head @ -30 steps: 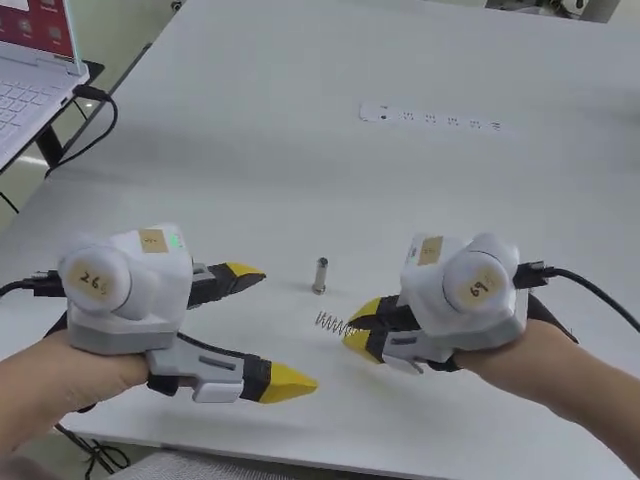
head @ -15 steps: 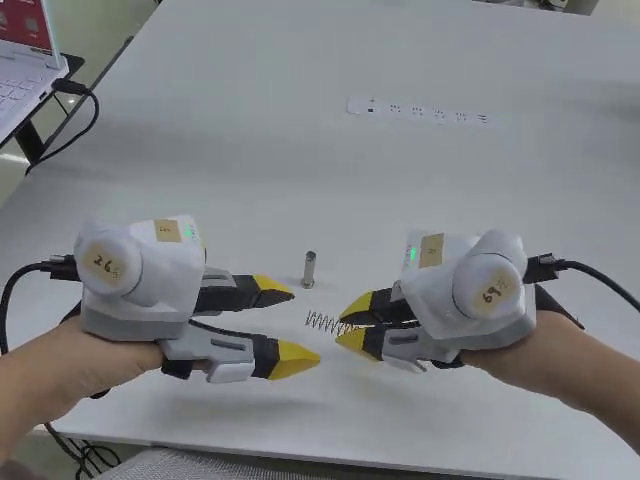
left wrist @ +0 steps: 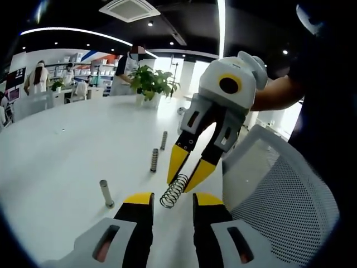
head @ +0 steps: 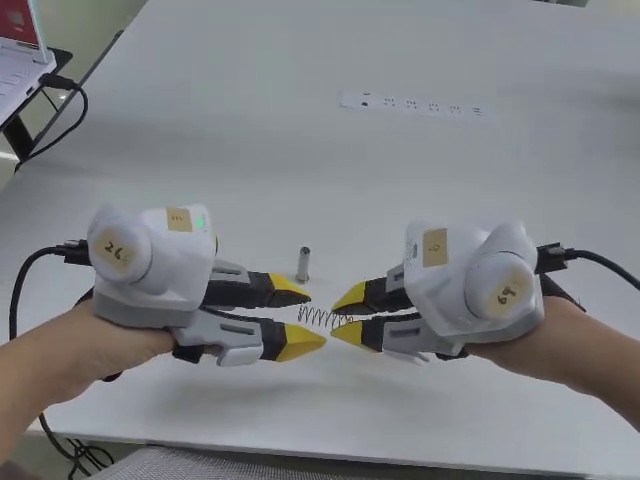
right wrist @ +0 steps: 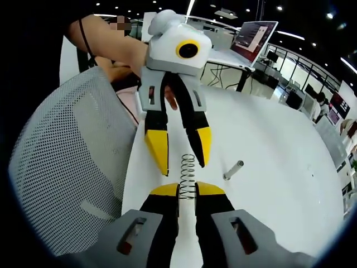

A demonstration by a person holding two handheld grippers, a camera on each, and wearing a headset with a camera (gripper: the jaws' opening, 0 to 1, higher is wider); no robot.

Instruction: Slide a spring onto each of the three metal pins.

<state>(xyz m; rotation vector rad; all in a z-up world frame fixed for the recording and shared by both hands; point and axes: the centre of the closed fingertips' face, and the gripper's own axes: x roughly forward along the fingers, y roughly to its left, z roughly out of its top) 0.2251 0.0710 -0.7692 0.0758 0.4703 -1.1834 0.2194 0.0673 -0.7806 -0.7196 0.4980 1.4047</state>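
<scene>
A small wire spring (head: 318, 317) hangs just above the white table (head: 300, 150), with my right gripper (head: 347, 315) shut on one end. In the right gripper view the spring (right wrist: 188, 174) rises from between the right gripper's (right wrist: 187, 191) jaws. My left gripper (head: 307, 315) is open, its yellow tips straddling the spring's free end (left wrist: 173, 191). A bare metal pin (head: 303, 264) stands just behind the tips. In the left gripper view that pin (left wrist: 105, 192) is at the left, and two more pins (left wrist: 154, 159) (left wrist: 164, 139) farther off look coiled.
A white power strip (head: 415, 104) lies farther back on the table. A laptop (head: 15, 45) and a black cable (head: 55, 110) are at the far left. A mesh chair (left wrist: 279, 184) sits by the table's near edge. People and a plant (left wrist: 150, 84) are in the background.
My left gripper has moved right and narrowed until its tips flank the spring's free end. The right gripper has kept hold of the spring and shifted slightly.
</scene>
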